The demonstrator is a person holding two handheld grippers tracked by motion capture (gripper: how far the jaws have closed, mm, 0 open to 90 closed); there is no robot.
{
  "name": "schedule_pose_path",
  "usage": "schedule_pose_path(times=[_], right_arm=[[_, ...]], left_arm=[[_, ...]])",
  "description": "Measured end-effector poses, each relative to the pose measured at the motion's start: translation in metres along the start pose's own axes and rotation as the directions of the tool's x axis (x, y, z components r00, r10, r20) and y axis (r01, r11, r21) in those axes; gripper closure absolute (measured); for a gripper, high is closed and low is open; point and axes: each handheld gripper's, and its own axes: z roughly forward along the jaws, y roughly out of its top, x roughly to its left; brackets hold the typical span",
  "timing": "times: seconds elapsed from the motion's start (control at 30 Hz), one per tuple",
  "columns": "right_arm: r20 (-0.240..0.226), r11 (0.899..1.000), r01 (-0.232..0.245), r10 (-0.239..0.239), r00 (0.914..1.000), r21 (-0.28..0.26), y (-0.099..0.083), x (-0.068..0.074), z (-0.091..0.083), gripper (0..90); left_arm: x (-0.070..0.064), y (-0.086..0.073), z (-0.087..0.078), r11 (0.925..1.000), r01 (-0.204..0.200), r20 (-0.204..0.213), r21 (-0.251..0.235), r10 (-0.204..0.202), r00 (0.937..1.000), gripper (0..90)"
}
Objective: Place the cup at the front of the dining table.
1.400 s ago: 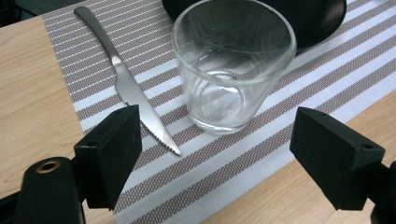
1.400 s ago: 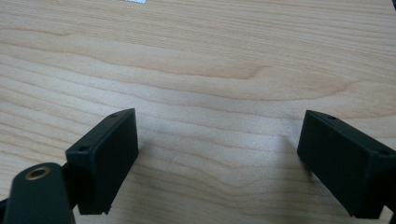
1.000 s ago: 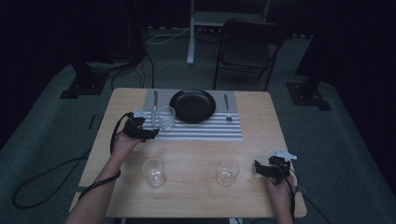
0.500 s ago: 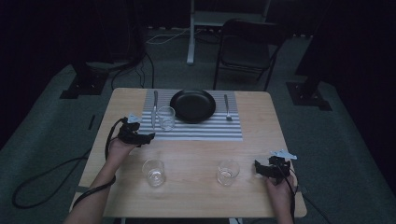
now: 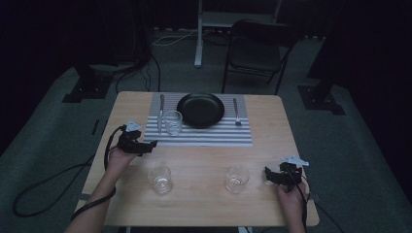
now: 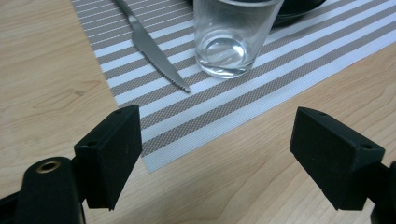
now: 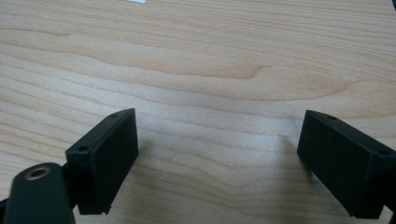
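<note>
Both grippers spread, holding nothing.
Near table [image 5: 194, 204] edge we see two glasses [image 5: 160, 178], right gripper [image 5: 270, 175] beside one; left gripper [image 5: 150, 144] at placemat [image 5: 214, 137] corner; beyond, 3rd glass [image 6: 233, 35], knife [image 6: 149, 46], plate [image 5: 200, 109], prob. a fork [image 5: 236, 110].

Wooden table [image 5: 272, 145]: striped placemat [image 5: 204, 136], two glasses [image 5: 159, 178]

In the left gripper view the glass [image 6: 236, 35] loses its rim to the top edge, as does the knife [image 6: 149, 44] its handle; the black plate [image 6: 299, 9] behind the glass is mostly cut off
</note>
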Motion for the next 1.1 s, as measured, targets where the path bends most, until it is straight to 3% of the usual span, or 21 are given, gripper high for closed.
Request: schedule_pose_path(times=[0.37,0.7,0.77,1.1], right_arm=[[0.0,1.0,0.001,-0.001,1.0,0.0,0.0,0.0,0.0,11.9],[0.0,1.0,-0.001,0.001,1.0,0.0,0.0,0.0,0.0,11.9],[0.0,1.0,0.0,0.0,1.0,0.0,0.0,0.0,0.0,11.9],[0.0,1.0,-0.001,0.001,1.0,0.0,0.0,0.0,0.0,11.9]], left_arm=[[0.0,-0.01,-0.011,0.9999,0.008,-0.002,-0.007,-0.008,1.0,17.6],[0.007,-0.031,-0.021,0.9991,0.041,-0.021,-0.011,-0.041,0.9989,17.6],[0.009,-0.034,-0.024,0.9981,0.06,-0.006,-0.014,-0.06,0.9982,17.6],[0.012,-0.049,-0.032,0.9978,0.065,-0.033,-0.016,-0.065,0.9973,17.6]])
